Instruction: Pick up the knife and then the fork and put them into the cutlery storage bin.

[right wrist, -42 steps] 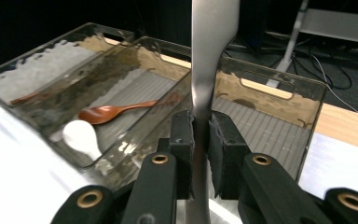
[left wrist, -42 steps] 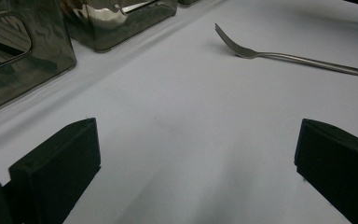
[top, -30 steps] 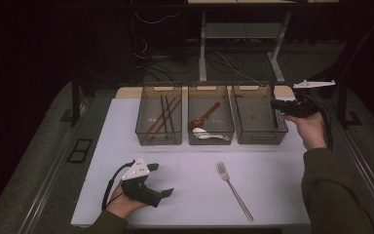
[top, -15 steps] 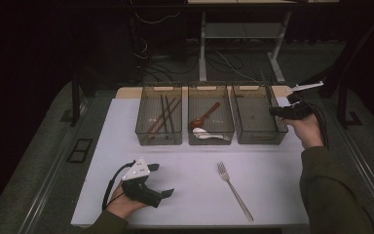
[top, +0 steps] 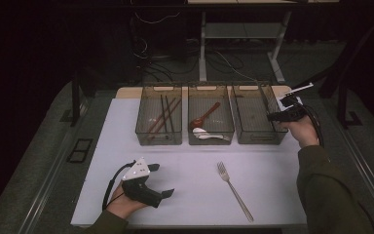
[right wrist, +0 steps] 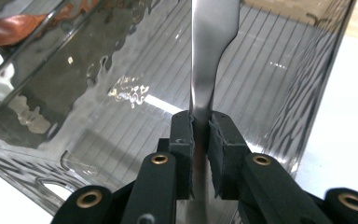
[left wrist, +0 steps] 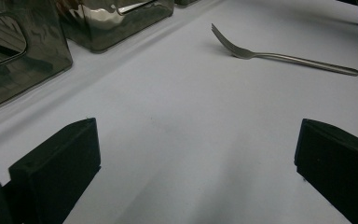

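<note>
Steel utensil handle (right wrist: 213, 51) is pinched between the nearly closed right gripper (right wrist: 200, 140), poised above the right-hand bin (top: 258, 114) for sorting.

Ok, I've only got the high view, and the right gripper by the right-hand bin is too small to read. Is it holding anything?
Observer: Yes. In the right gripper view, the right gripper is shut on a flat steel utensil handle.
Operator: Is it over the bin?
Observer: Yes, the ribbed floor of the right bin lies directly behind the handle. I cannot tell which utensil it is.
Operator: And the left gripper?
Observer: In the left gripper view, the left gripper is open, with bare white mat between its jaws and the fork lying beyond them.
</note>
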Tool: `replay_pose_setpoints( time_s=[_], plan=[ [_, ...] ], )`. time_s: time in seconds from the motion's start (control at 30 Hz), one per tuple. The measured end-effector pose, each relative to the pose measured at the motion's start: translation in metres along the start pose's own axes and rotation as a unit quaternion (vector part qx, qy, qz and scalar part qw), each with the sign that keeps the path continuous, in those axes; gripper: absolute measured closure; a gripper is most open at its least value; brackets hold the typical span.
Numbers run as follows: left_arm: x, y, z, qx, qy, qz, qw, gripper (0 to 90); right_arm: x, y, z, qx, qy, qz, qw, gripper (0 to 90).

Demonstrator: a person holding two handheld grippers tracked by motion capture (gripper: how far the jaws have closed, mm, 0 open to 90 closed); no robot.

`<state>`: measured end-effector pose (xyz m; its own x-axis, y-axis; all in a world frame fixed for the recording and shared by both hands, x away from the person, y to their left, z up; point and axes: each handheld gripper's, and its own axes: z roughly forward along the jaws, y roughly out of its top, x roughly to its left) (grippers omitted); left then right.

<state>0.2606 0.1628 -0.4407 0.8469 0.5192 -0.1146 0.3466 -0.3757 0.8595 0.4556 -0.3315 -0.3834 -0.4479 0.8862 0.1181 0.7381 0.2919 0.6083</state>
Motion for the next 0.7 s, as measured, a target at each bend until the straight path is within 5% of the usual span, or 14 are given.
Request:
replay_pose_setpoints(
  time_s=[0.4, 0.7],
  plan=[
    [0.000, 0.000, 0.000, 0.002, -0.002, 0.002, 1.0000, 0.0, 0.007, 0.004, 0.013, 0.037, -0.008, 0.000, 0.9993, 75.2],
    [0.000, 0.000, 0.000, 0.001, -0.003, 0.002, 1.0000, 0.0, 0.009, 0.009, 0.002, -0.015, -0.001, 0.015, 0.9998, 52.5]
  ],
)
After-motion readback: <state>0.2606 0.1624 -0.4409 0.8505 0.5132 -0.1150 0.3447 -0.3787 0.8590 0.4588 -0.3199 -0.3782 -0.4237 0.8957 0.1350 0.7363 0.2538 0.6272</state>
